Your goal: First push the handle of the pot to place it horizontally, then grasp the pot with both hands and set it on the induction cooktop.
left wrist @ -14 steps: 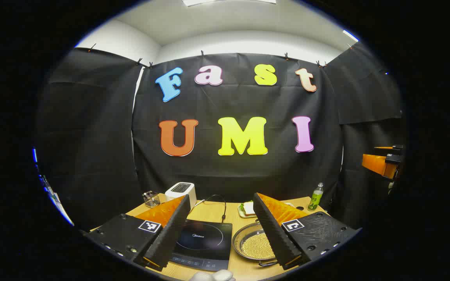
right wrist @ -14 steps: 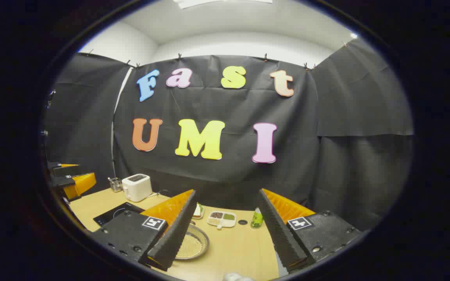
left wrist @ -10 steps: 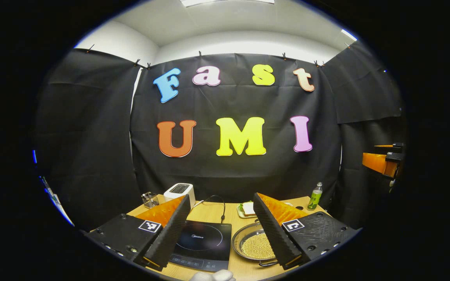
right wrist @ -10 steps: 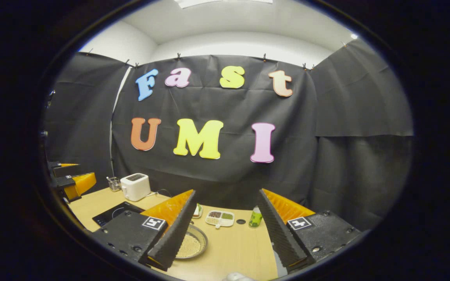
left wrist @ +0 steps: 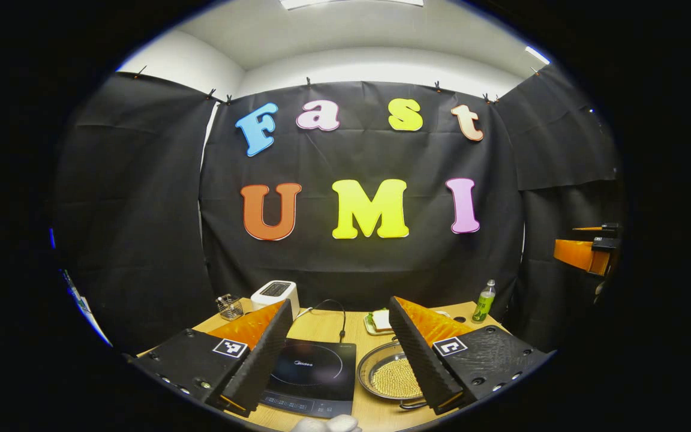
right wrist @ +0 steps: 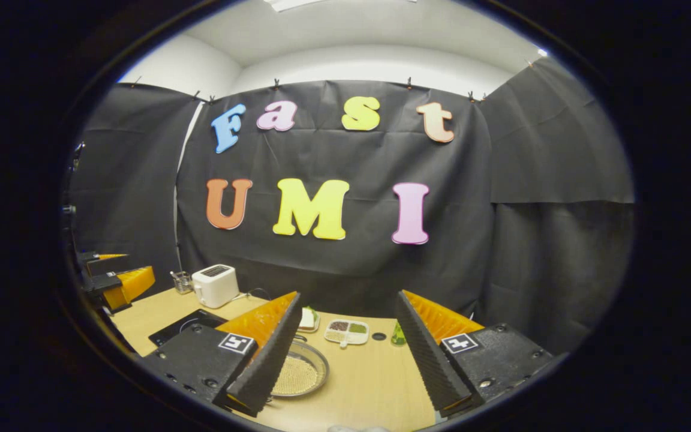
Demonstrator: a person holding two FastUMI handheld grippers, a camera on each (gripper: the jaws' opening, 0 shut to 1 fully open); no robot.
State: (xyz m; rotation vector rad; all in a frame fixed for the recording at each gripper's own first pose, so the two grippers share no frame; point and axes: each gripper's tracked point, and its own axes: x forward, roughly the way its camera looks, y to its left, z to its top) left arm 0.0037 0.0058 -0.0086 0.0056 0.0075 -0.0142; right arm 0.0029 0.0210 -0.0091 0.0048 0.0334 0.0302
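Observation:
The pot [left wrist: 390, 378] is a shallow metal pan with small yellow beads in it, standing on the wooden table just right of the black induction cooktop [left wrist: 312, 369]. A dark handle loop [left wrist: 411, 405] shows at its near rim. My left gripper [left wrist: 339, 302] hangs open above the table's near edge, with cooktop and pot between its fingers. My right gripper [right wrist: 348, 294] is also open and holds nothing; the pot [right wrist: 300, 377] lies by its left finger and the cooktop [right wrist: 183, 324] farther left. Each gripper shows at the other view's edge: right gripper [left wrist: 585, 252], left gripper [right wrist: 117, 282].
A white toaster [left wrist: 276, 294] and a glass holder [left wrist: 230, 306] stand at the back left, with a cord [left wrist: 341, 312] running to the cooktop. A sandwich plate [left wrist: 379, 321], a divided snack tray [right wrist: 347, 330] and a green bottle [left wrist: 485, 302] sit behind the pot.
The right gripper view has swung slightly, so the table things sit a little farther right. The left gripper has barely moved. Both stay open.

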